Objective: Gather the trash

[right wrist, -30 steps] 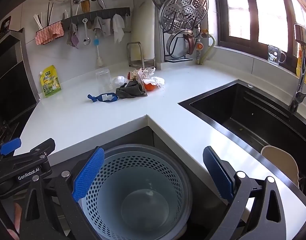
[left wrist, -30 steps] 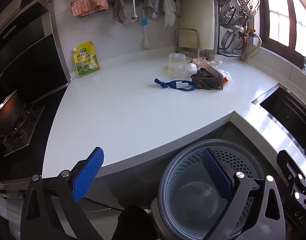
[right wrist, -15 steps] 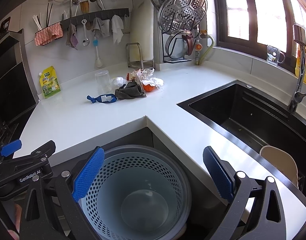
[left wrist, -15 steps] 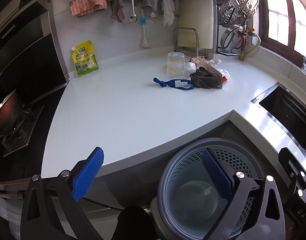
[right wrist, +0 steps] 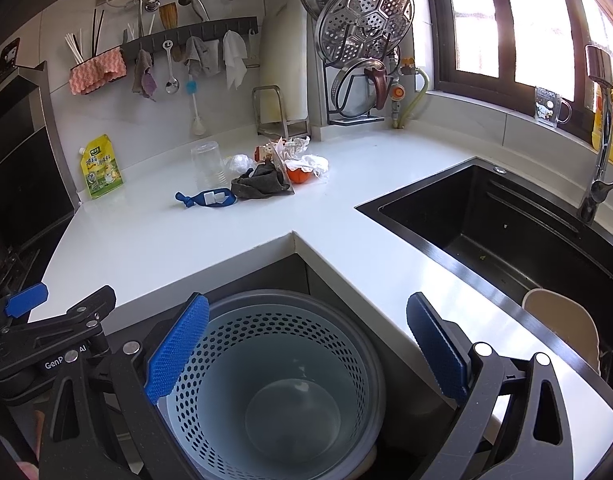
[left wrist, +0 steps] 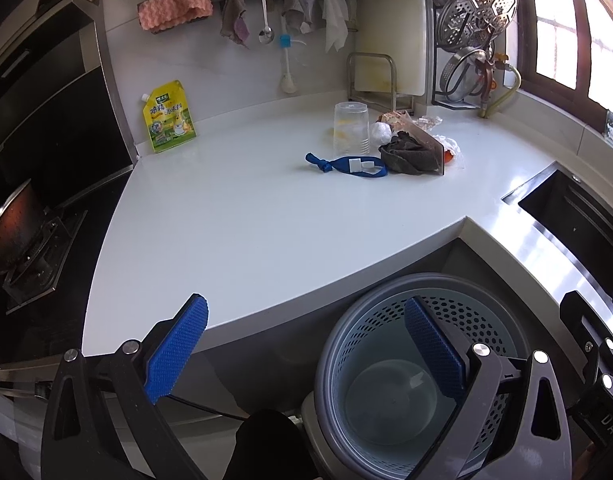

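Here my left gripper (left wrist: 306, 344) hangs with its blue pads spread wide and nothing between them, above the near edge of the white counter (left wrist: 246, 224) and the bin (left wrist: 426, 380). My right gripper (right wrist: 306, 344) is likewise wide apart and holds nothing, right over the same bin (right wrist: 274, 384), a grey tub with a pale perforated basket inside that stands on the floor in the counter's inner corner. I can see nothing in the basket.

The trash sits far back on the counter, well apart from both grippers: a blue strap (left wrist: 346, 165) lying flat, a dark crumpled cloth (left wrist: 410, 155) touching its right end, a clear plastic cup (left wrist: 350, 128) turned upside down just behind the strap, a small white wad (left wrist: 380, 132) beside the cup, and crumpled wrappers with something orange (right wrist: 298, 176) at the right of the pile. A yellow pouch (left wrist: 168, 118) leans against the wall near the stove. The black sink (right wrist: 506, 216) lies to the right.
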